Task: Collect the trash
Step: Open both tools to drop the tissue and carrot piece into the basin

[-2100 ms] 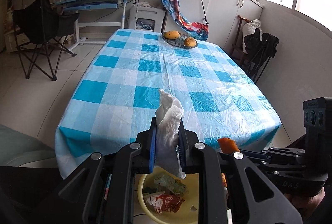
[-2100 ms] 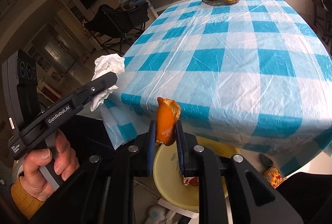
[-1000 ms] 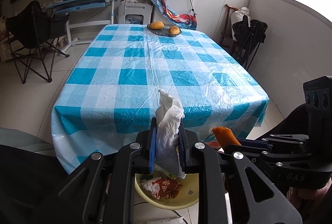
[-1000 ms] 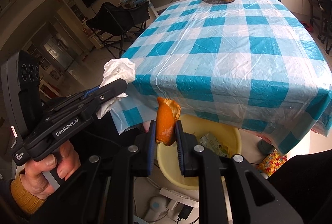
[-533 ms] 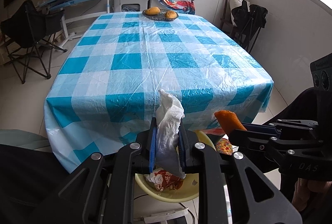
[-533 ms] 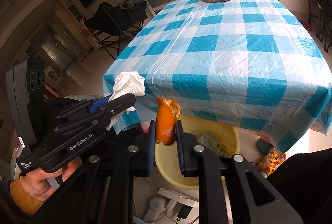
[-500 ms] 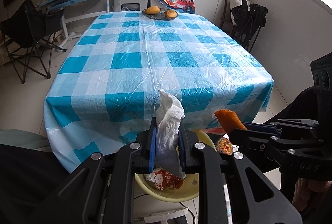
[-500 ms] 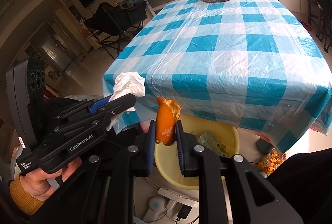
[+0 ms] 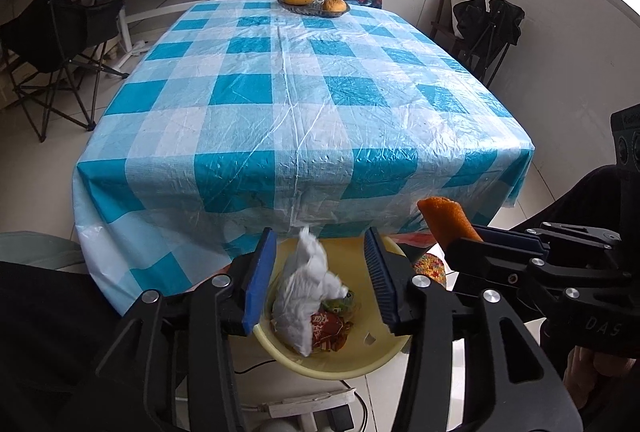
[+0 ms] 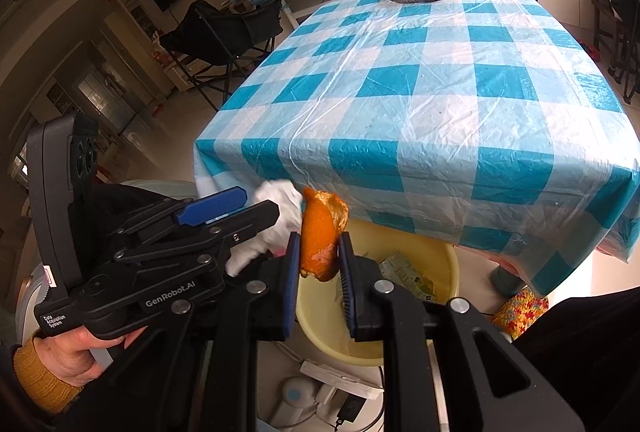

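Observation:
In the left wrist view my left gripper (image 9: 319,256) hangs over a yellow basin (image 9: 352,364) on the floor by the table's near edge. Its jaws are opening. A crumpled white tissue (image 9: 304,288) sits loose between them, touching neither pad, its lower end down among the wrappers (image 9: 330,328) in the basin. My right gripper (image 10: 319,256) is shut on a piece of orange peel (image 10: 322,232) above the same basin (image 10: 444,264). That peel (image 9: 446,220) also shows at the right of the left wrist view. A hand holds the left gripper (image 10: 244,210), with the tissue (image 10: 278,220) beside the peel.
The table with a blue-and-white checked cloth (image 9: 300,92) carries a fruit bowl (image 9: 314,4) at its far end. A black folding chair (image 9: 52,44) stands left of it. A power strip (image 9: 308,408) with cables lies on the floor below the basin. A colourful knitted item (image 10: 520,312) lies right of it.
The left jaws have spread apart and the tissue has dropped from their grip toward the basin. The left gripper has sunk a little. The right gripper still clamps the peel, unmoved.

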{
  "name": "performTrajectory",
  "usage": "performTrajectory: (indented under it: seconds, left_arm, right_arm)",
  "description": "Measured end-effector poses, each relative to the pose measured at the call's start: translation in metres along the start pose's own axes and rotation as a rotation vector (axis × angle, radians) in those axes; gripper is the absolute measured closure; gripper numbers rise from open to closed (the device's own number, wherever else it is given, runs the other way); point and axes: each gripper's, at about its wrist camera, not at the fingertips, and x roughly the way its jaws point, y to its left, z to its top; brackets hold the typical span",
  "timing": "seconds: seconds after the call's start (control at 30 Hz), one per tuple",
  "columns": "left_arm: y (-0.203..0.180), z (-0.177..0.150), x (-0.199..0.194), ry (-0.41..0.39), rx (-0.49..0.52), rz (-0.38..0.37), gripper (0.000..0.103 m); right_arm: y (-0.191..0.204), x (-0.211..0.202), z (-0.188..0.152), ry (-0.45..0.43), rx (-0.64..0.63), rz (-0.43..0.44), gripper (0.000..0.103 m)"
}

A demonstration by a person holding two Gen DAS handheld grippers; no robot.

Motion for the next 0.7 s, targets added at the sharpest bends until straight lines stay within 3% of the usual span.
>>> performTrajectory:
  seconds: [0.3,0.53,0.7]
  left_arm:
    - [-0.001,0.0,-0.002,-0.013,-0.002,0.029,0.044]
    - [0.013,0.007,-0.016,-0.102,-0.072,0.081,0.03]
    - [0.028,0.011,-0.024,-0.152,-0.151,0.106,0.028]
  right_arm:
    - [0.0,0.001,0.0,0.001,-0.003,-0.003,0.083]
    - [0.002,0.004,-0.001,0.004,-0.024,-0.018,0.081]
    - [0.003,0.003,0.001,-0.014,-0.033,-0.036,0.067]
